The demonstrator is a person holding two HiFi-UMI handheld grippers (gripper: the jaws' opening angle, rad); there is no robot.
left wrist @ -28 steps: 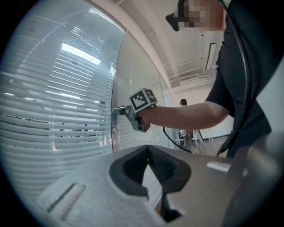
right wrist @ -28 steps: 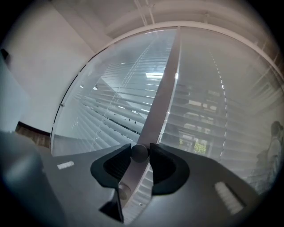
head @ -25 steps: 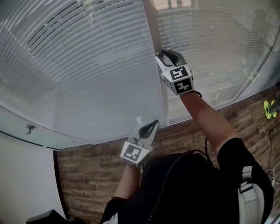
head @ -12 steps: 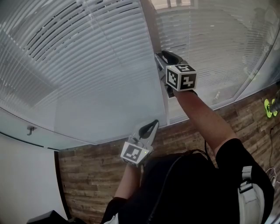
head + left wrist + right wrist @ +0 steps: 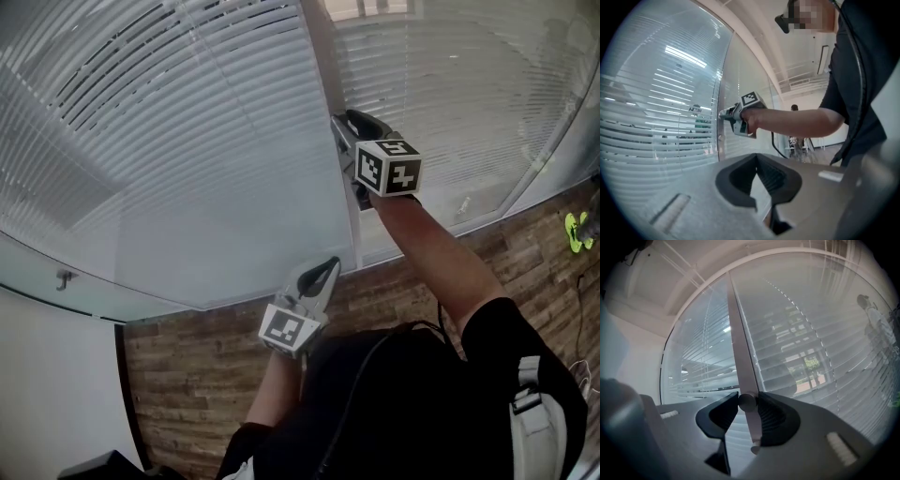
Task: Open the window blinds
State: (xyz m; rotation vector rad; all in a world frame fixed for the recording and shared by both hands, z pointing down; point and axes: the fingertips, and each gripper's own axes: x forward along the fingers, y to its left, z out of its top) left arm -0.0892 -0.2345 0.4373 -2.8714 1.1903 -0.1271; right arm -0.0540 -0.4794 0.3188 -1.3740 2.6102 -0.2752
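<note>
White slatted blinds (image 5: pixel 187 122) hang behind two glass panes, split by a pale upright frame (image 5: pixel 328 66). A small round knob (image 5: pixel 746 401) sticks out of that frame (image 5: pixel 740 352). My right gripper (image 5: pixel 343 124) is level at the frame and shut on the knob, with a dark pad on each side of it in the right gripper view (image 5: pixel 746 399). The left gripper view shows the right gripper (image 5: pixel 725 113) from the side, against the frame. My left gripper (image 5: pixel 328 266) hangs lower and nearer the body, apart from the glass. Its tips (image 5: pixel 756 157) meet with nothing between them.
Brown wood-plank floor (image 5: pixel 187 375) runs below the glass wall. A green thing (image 5: pixel 574 232) lies on the floor at the right edge. A small hook (image 5: pixel 64 276) sits on the white wall at the left. A person (image 5: pixel 874 322) stands beyond the right pane.
My right gripper has rolled on the knob, so its marker cube now faces more to the side. The dark gaps between the left pane's slats look slightly wider. The left gripper has not moved.
</note>
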